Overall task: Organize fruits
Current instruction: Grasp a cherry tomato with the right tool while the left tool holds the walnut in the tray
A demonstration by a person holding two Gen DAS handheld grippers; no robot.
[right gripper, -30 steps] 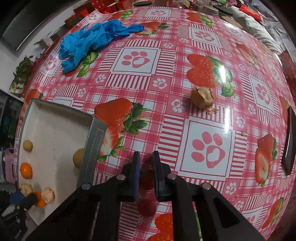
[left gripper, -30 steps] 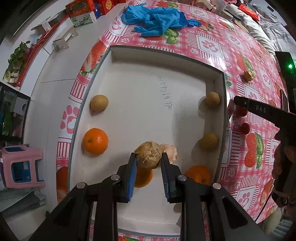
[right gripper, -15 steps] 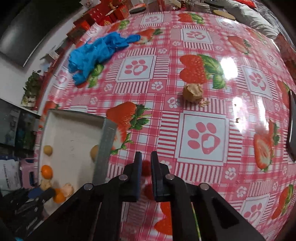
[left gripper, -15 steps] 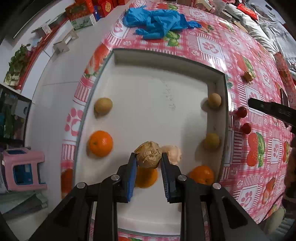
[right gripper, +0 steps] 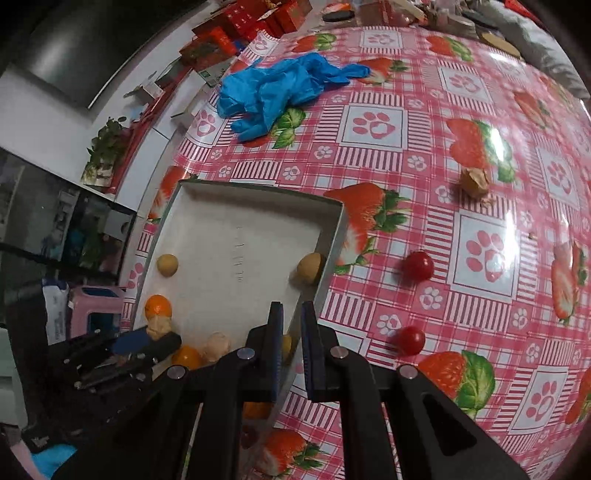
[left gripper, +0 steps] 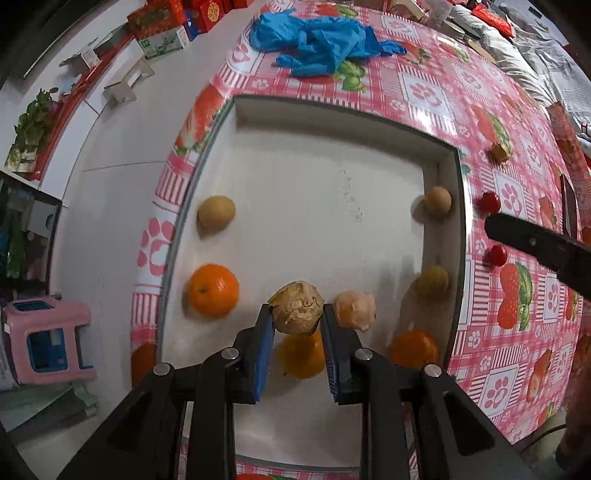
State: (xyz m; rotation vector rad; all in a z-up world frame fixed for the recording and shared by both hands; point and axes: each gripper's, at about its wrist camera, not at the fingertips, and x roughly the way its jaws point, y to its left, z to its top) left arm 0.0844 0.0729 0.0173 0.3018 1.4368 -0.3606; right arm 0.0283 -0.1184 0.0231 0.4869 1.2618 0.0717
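Observation:
My left gripper (left gripper: 297, 317) is shut on a wrinkled brown fruit (left gripper: 295, 308) and holds it above the white tray (left gripper: 332, 122). The tray holds oranges (left gripper: 213, 290), small tan fruits (left gripper: 216, 211) and a pale peeled fruit (left gripper: 354, 310). My right gripper (right gripper: 292, 314) is nearly shut with nothing between its pads, above the tray's right wall (right gripper: 332, 251). Two red cherry tomatoes (right gripper: 417, 265) (right gripper: 410, 339) lie on the tablecloth right of the tray. Another wrinkled brown fruit (right gripper: 474, 180) lies farther back on the cloth.
A pile of blue gloves (right gripper: 280, 88) lies beyond the tray. Red boxes (right gripper: 258, 18) stand at the table's far edge. A pink stool (left gripper: 44, 339) stands on the floor to the left. The table edge runs along the tray's left side.
My right gripper has pulled back and swung left from over the tomatoes to above the tray's right wall. My left gripper still holds the brown fruit, almost unmoved.

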